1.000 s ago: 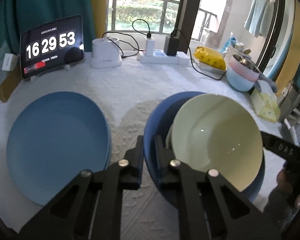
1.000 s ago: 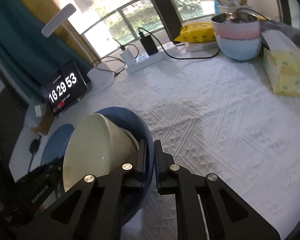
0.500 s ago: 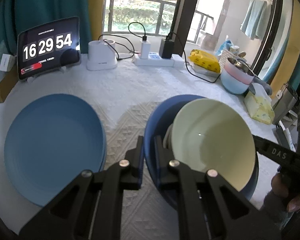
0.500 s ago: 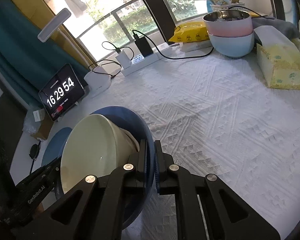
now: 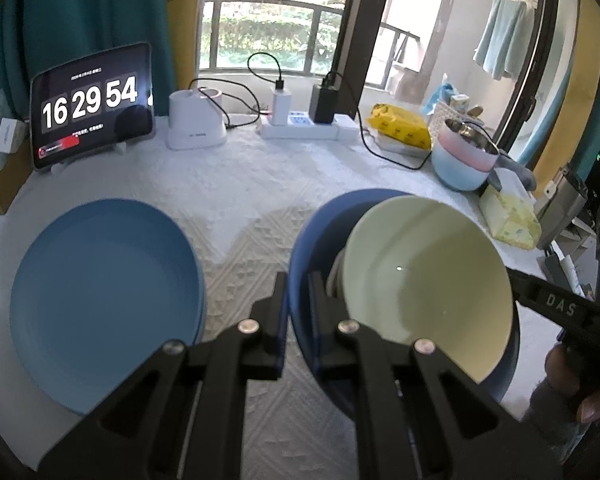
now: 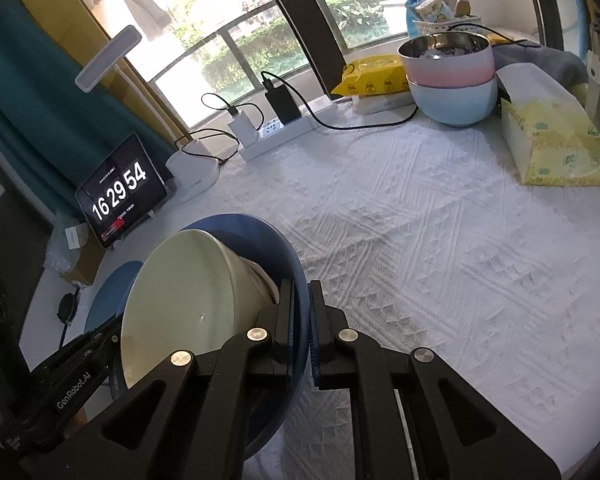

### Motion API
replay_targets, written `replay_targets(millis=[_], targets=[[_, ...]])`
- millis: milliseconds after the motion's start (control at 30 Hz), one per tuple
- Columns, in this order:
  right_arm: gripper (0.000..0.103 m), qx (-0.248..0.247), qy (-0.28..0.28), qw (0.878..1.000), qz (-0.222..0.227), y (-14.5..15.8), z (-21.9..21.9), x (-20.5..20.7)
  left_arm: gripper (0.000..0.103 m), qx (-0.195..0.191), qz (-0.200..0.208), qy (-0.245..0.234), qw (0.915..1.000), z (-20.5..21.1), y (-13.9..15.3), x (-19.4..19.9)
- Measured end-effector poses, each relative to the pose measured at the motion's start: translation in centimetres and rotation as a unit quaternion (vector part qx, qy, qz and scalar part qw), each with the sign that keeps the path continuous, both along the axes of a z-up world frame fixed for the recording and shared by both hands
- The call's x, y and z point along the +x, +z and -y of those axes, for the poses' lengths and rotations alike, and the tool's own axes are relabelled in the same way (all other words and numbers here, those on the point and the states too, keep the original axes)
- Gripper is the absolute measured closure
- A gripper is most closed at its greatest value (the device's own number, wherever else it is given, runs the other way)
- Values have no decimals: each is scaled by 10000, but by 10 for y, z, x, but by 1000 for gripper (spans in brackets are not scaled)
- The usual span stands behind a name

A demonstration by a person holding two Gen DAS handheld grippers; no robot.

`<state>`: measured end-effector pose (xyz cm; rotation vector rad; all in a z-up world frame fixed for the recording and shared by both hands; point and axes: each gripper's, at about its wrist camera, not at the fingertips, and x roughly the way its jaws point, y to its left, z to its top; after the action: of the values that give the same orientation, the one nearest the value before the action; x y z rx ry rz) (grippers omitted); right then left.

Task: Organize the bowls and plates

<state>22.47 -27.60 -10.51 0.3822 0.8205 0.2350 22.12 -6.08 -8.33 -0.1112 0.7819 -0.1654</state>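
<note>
Bowls, cream bowl tilted inside blue bowl, hung between both claws, left claw and right claw each pinching its rim; the cream one might slide out.

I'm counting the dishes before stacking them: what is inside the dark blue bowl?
A cream bowl sits tilted inside the dark blue bowl, with a white edge showing beneath it. What that white piece is stays covered by the cream bowl.
</note>
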Motion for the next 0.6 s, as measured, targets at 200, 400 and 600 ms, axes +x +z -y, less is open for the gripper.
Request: replay_targets(millis=[200,400,600], targets=[[94,-24,15,10000,89,9,-3,-3,96,-29,96,4,9999,-3,9,-4],[94,-80,38,9998,202,21,-8,-6,96,-84,204,22,9998,-8,17,-8],[94,-166,105,9994,300,34,-18,-5,96,-195,272,88,9994,-17,23,-11]])
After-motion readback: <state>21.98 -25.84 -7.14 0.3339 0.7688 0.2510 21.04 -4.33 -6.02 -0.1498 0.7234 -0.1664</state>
